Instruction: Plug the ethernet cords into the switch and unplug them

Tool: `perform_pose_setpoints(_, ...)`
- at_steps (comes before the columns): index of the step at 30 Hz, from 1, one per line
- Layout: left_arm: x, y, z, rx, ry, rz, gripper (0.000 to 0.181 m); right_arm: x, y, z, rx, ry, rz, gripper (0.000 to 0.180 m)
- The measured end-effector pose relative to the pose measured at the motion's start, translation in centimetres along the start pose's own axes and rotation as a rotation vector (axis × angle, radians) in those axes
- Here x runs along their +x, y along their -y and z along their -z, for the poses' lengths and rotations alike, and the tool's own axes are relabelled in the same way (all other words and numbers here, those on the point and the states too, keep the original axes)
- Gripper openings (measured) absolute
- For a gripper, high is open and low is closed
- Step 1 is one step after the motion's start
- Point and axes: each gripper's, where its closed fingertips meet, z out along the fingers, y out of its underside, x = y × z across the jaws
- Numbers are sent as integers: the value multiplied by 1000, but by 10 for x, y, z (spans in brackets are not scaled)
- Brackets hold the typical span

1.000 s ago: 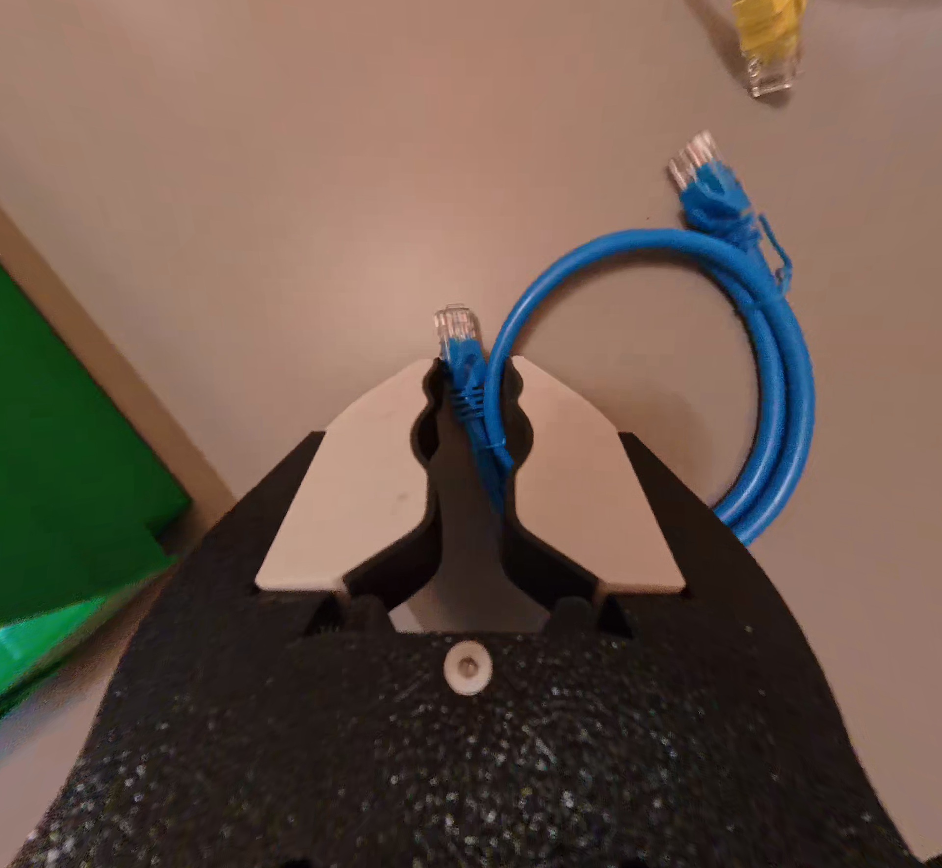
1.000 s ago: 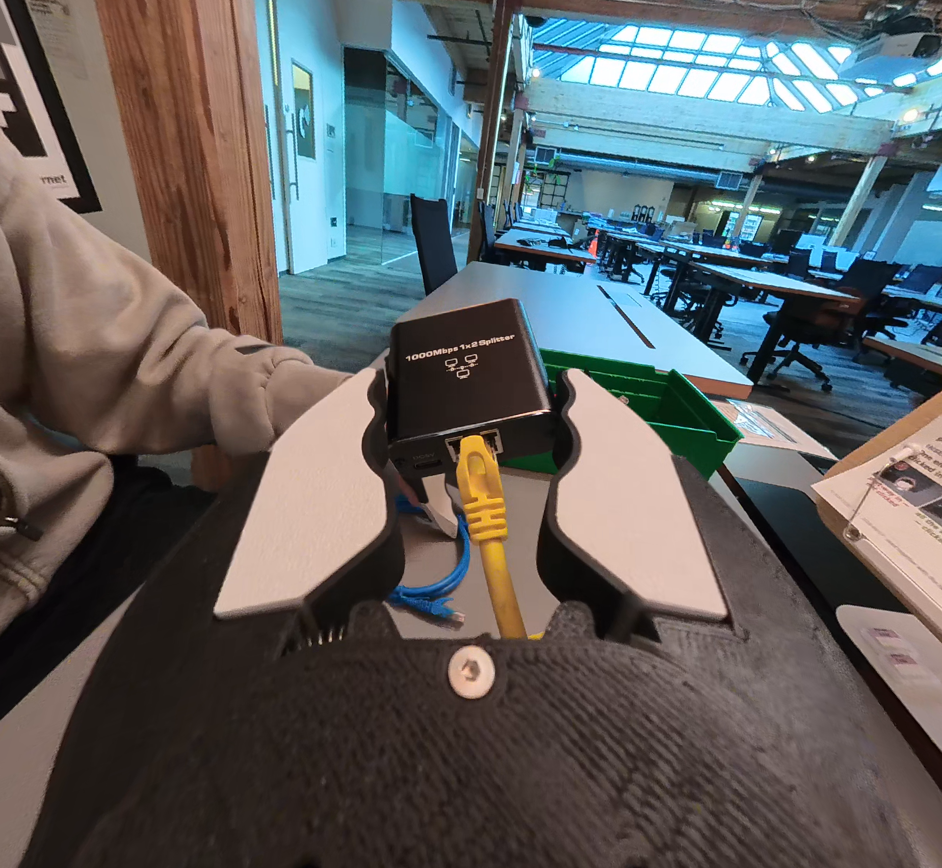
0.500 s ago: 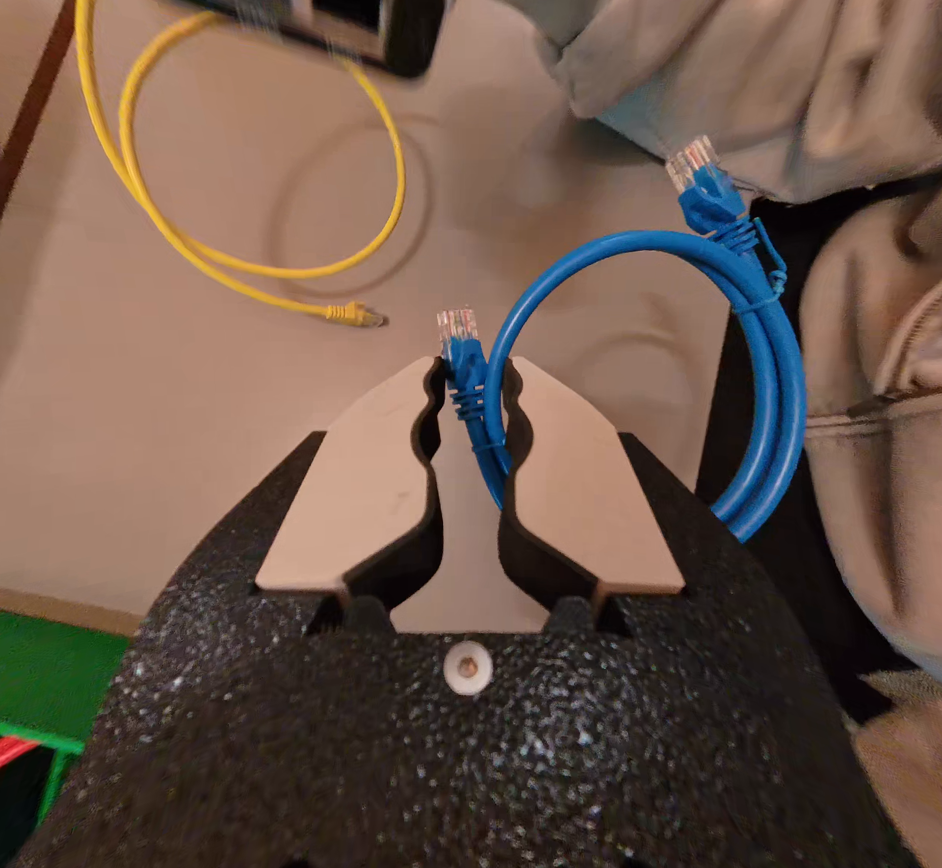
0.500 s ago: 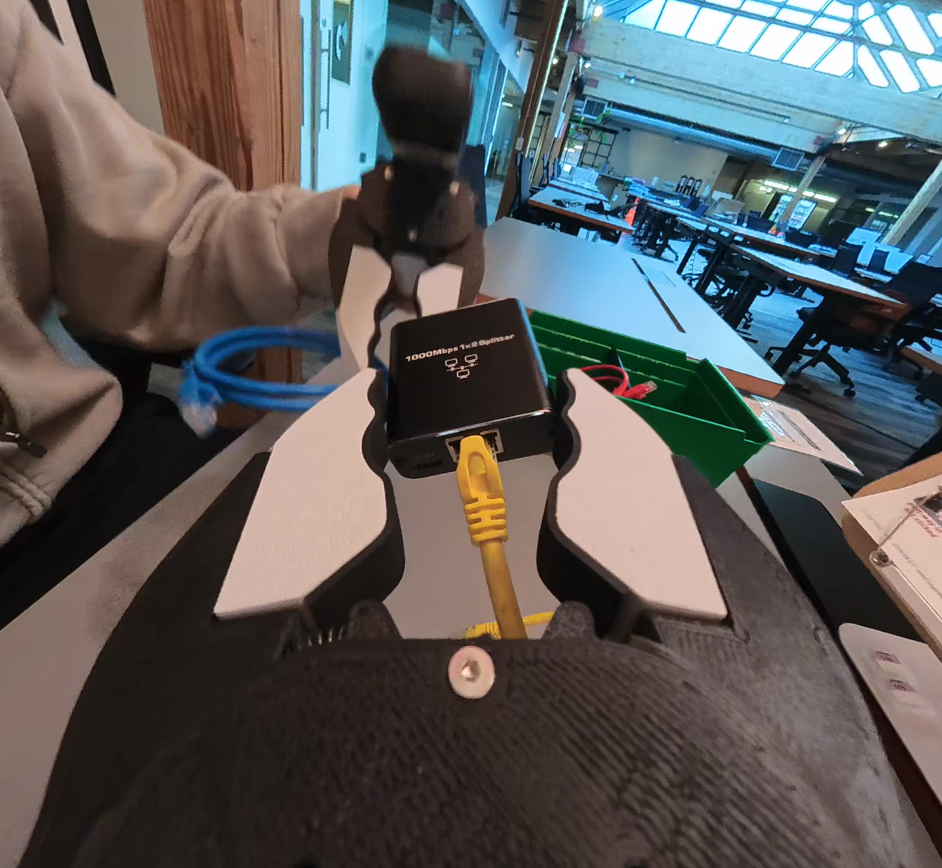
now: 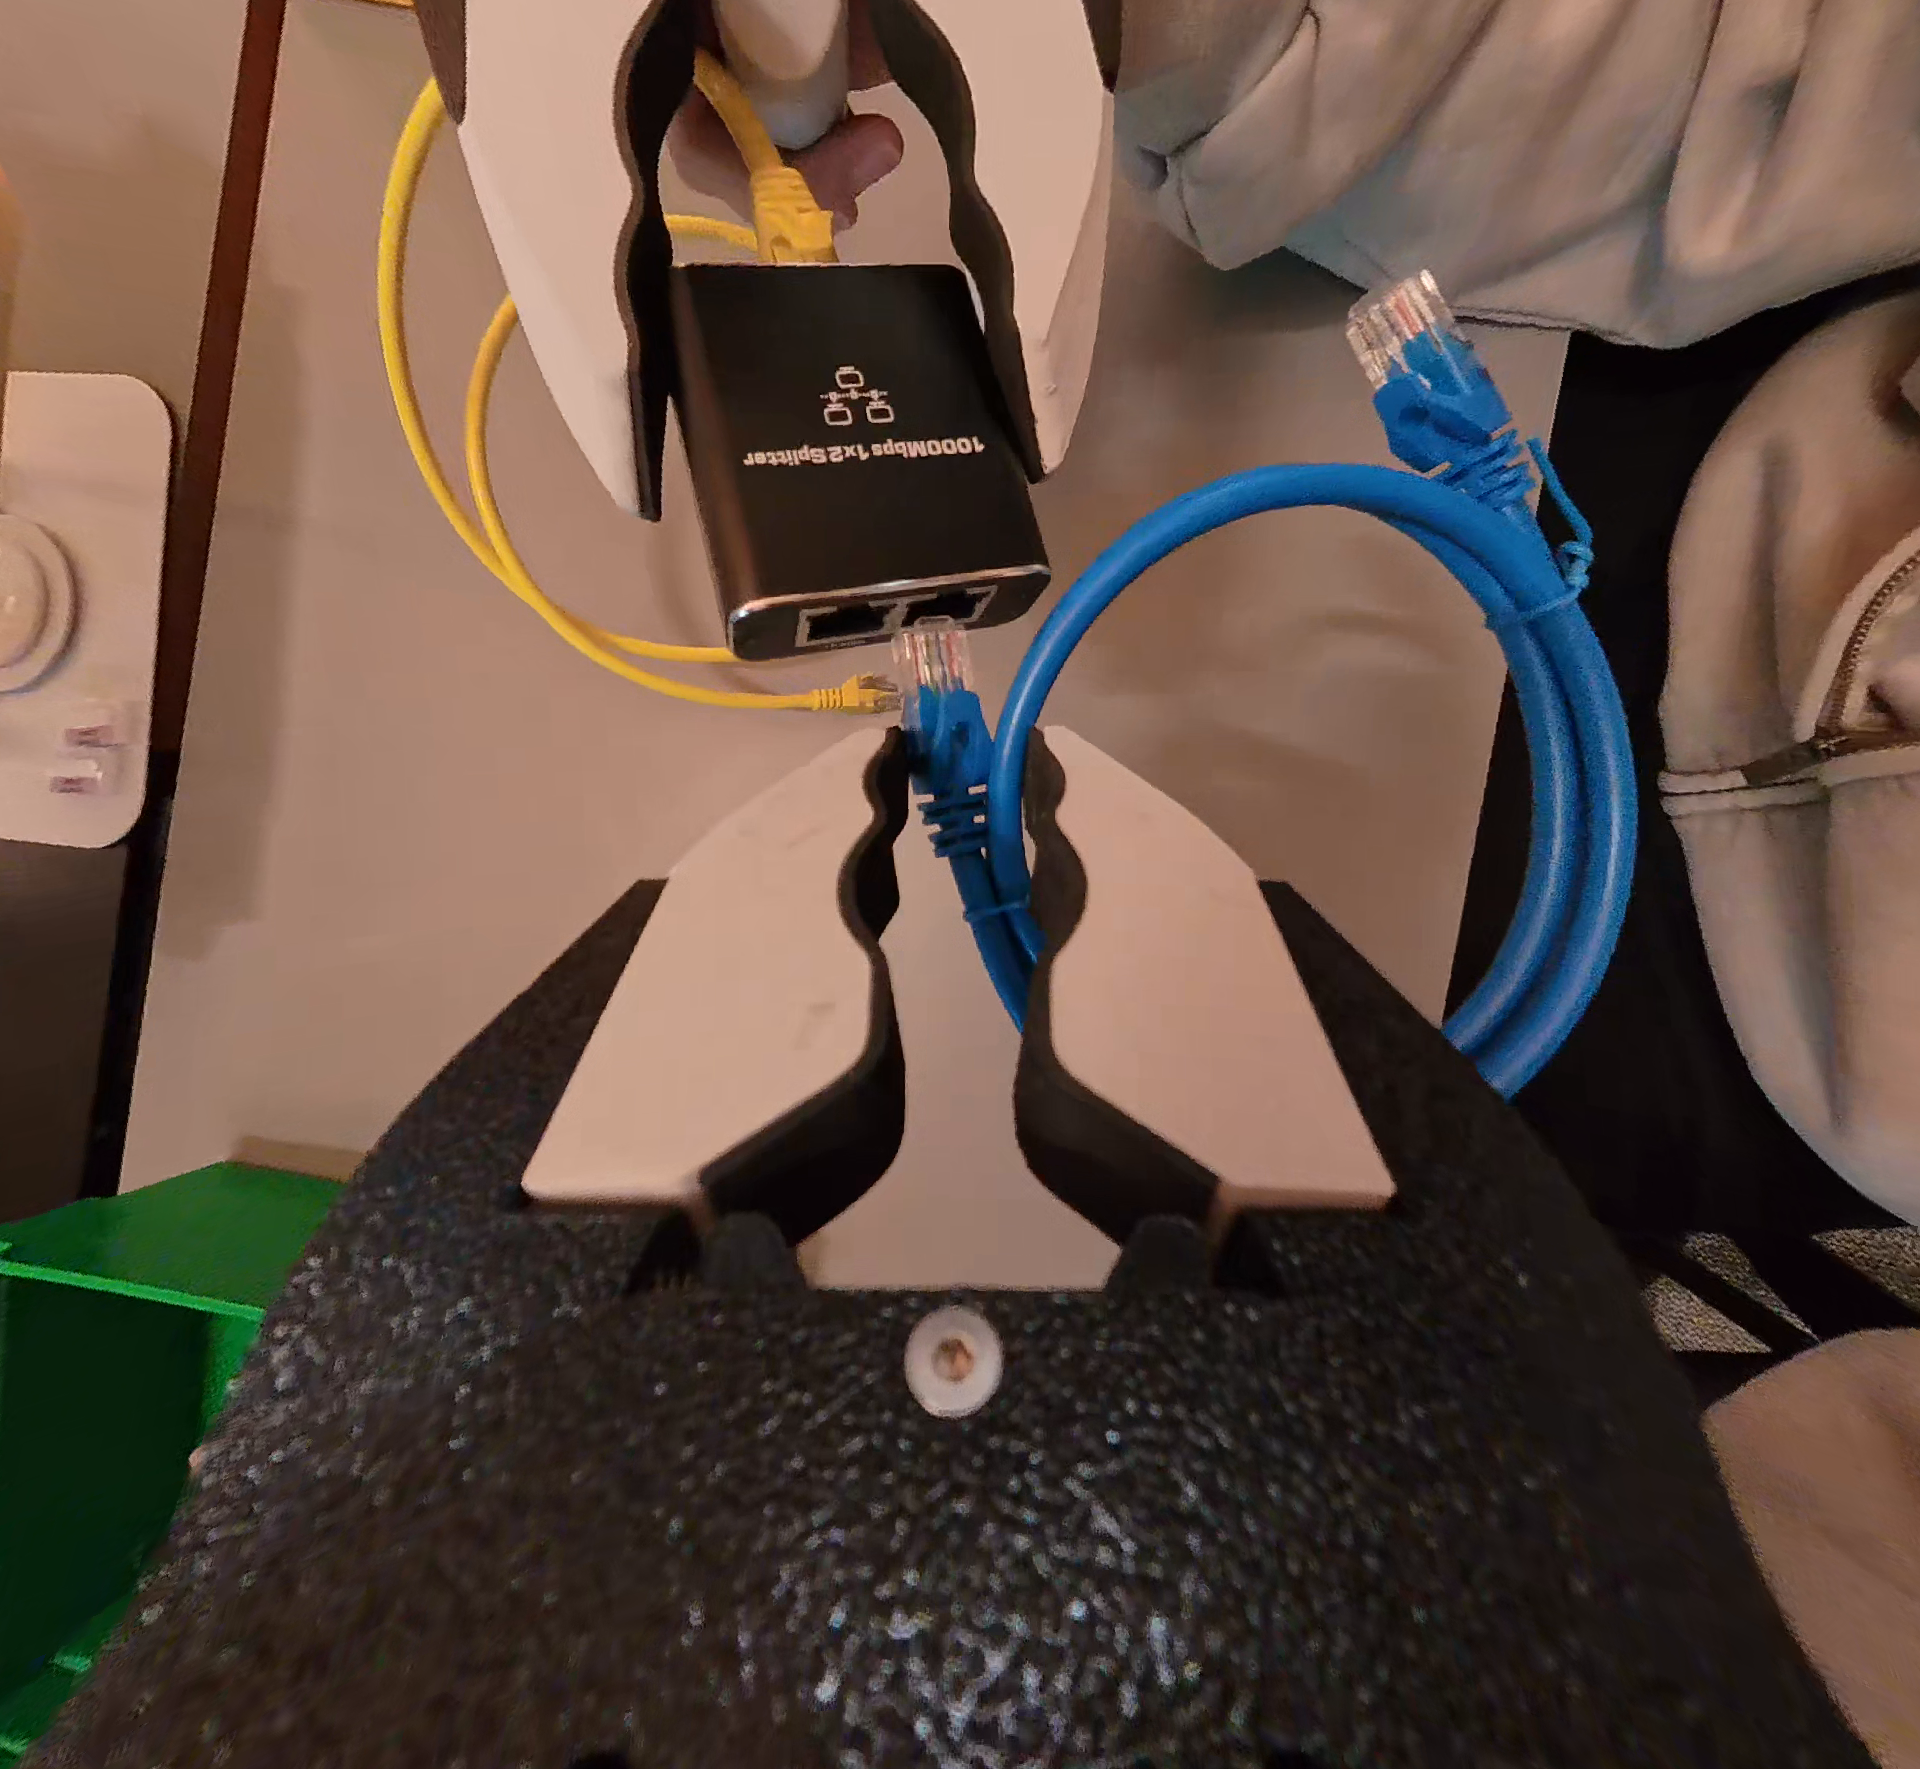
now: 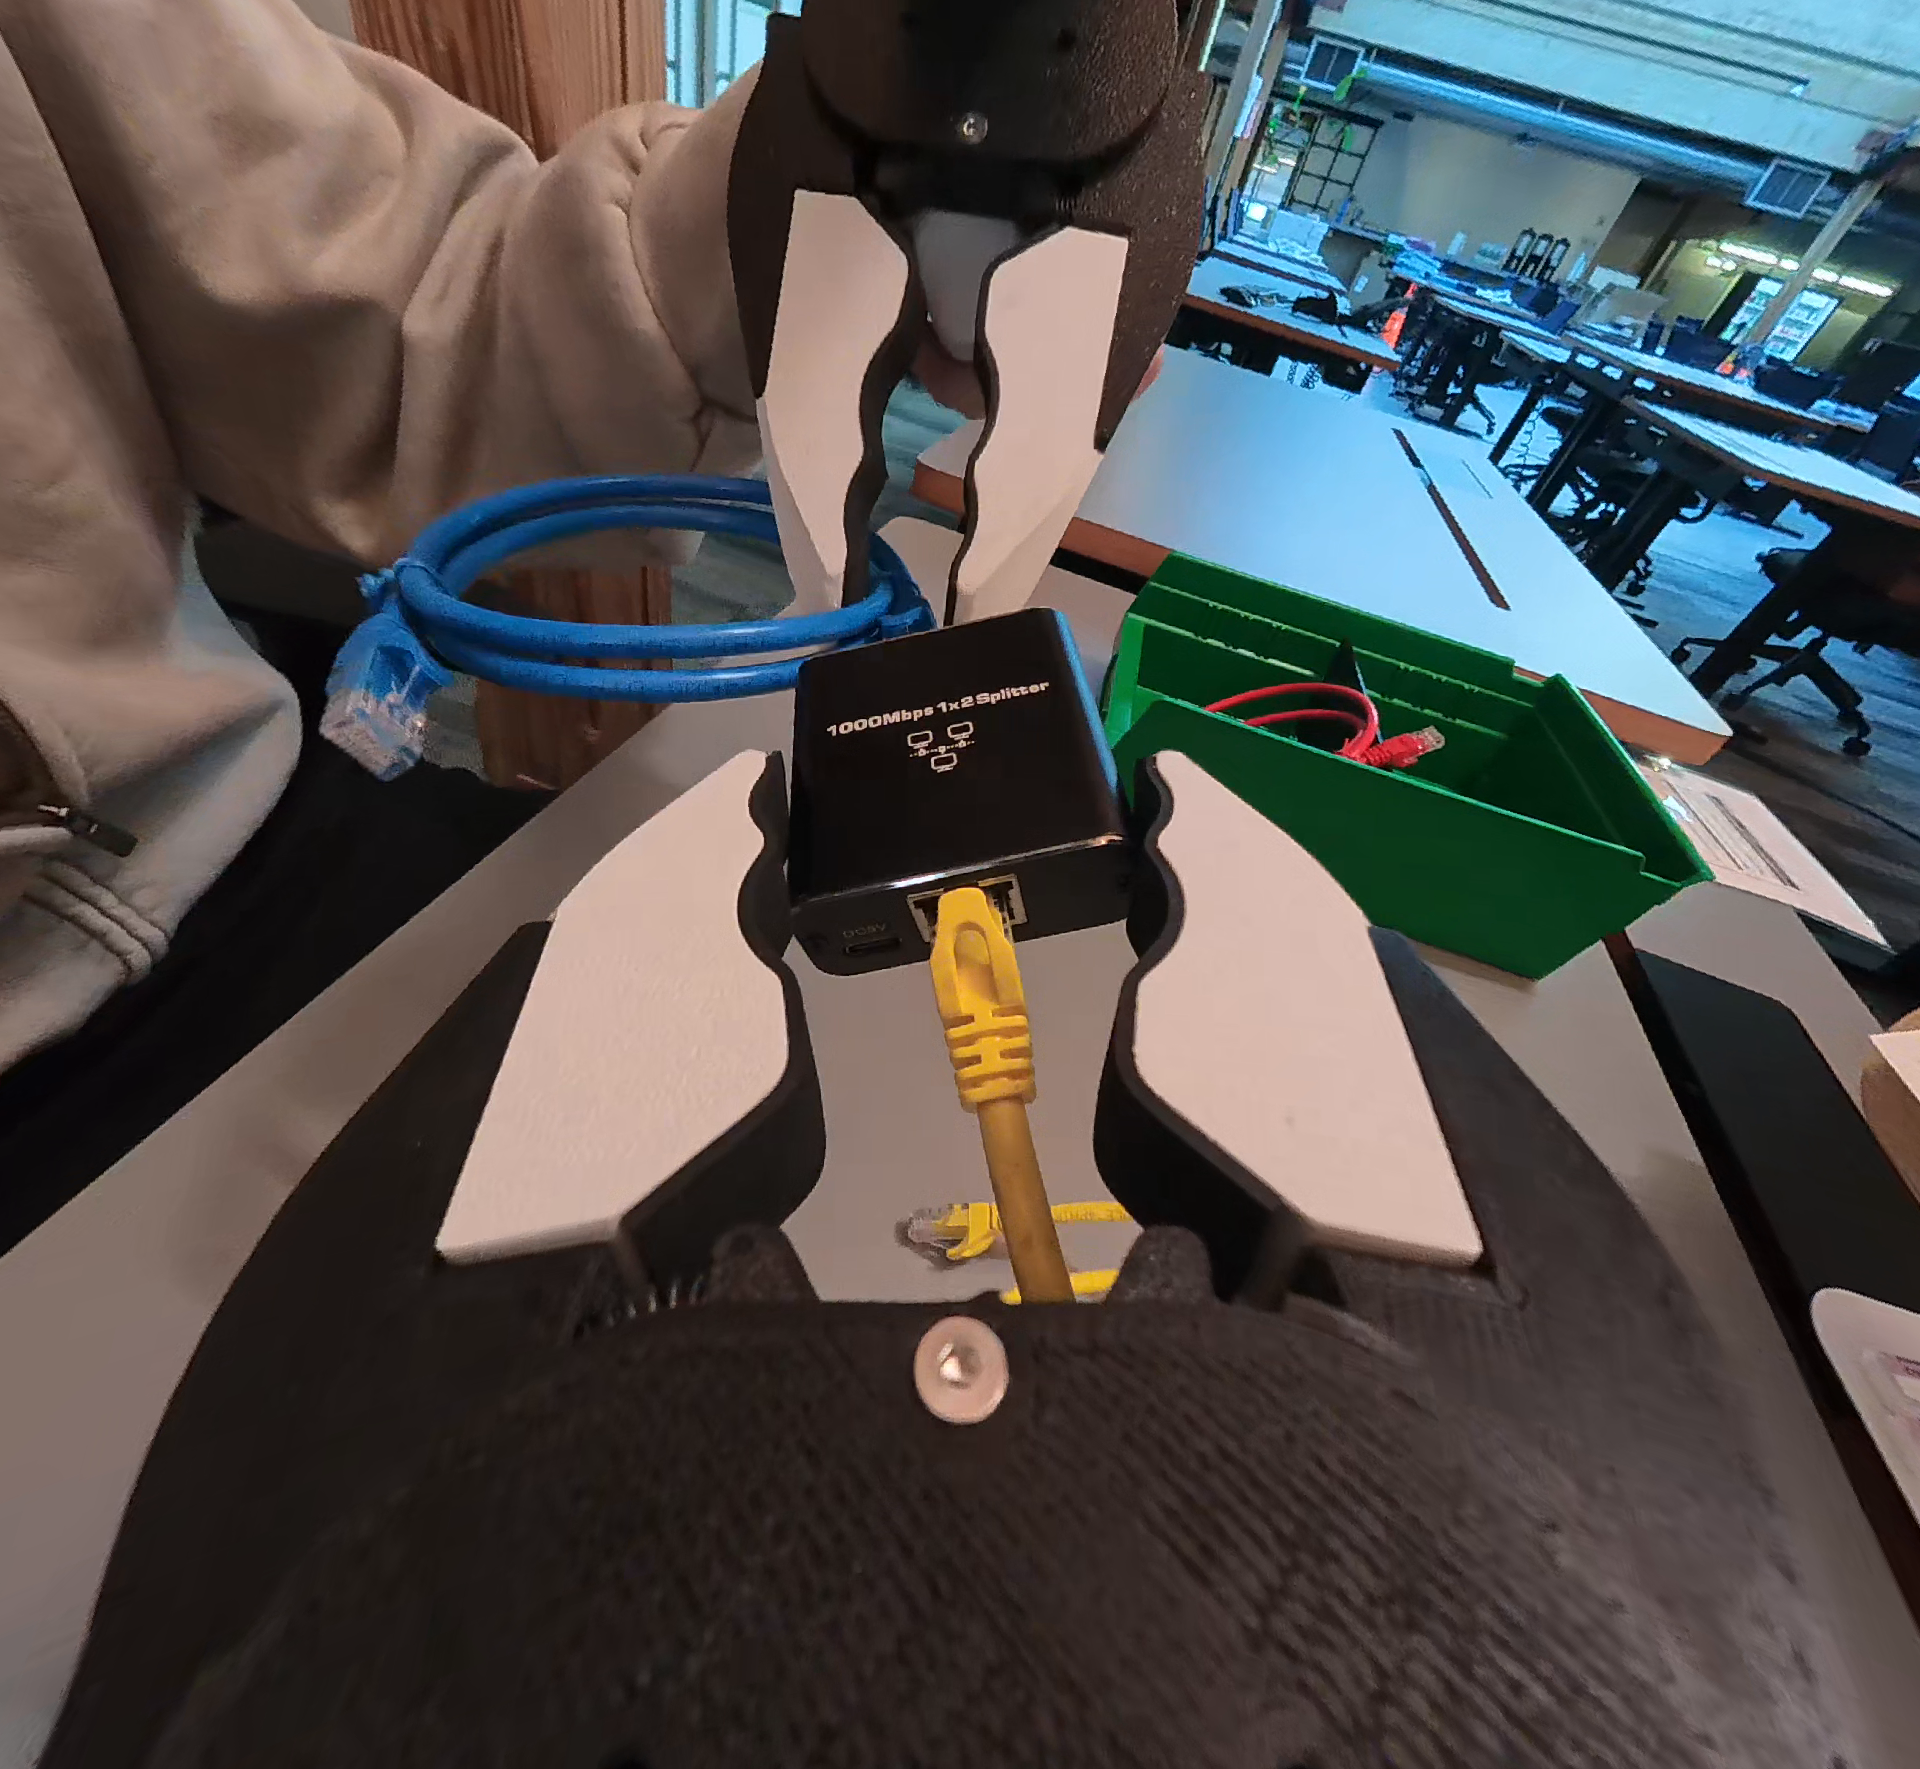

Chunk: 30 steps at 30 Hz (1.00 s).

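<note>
Blue plug (image 5: 938, 680) touches switch (image 5: 862, 462) edge (right port).

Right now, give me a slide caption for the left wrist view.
Left gripper brings a blue cable plug up to the black box held by the right gripper.
</note>
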Motion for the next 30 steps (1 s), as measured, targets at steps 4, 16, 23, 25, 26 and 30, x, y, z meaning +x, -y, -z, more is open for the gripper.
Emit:
perform_pose_setpoints(4,3,1,-1,-4,-25,-4,21,-1,0,1,-5,3,15,64)
perform_pose_setpoints(16,-5,0,-4,-17,19,62,20,8,-6,-6,-50,-57,-6,64)
perform_pose_setpoints(23,-11,2,-3,30,36,82,19,14,-7,-7,-7,-64,-67,64)
perform_pose_setpoints(25,-11,7,-1,83,26,92,19,15,2,-3,54,-62,-70,64)
perform_pose_setpoints(26,-12,9,-1,96,29,96,19,15,3,-2,57,-65,-76,64)
perform_pose_setpoints(30,-10,18,-2,184,29,90,21,13,9,8,100,-59,-32,64)
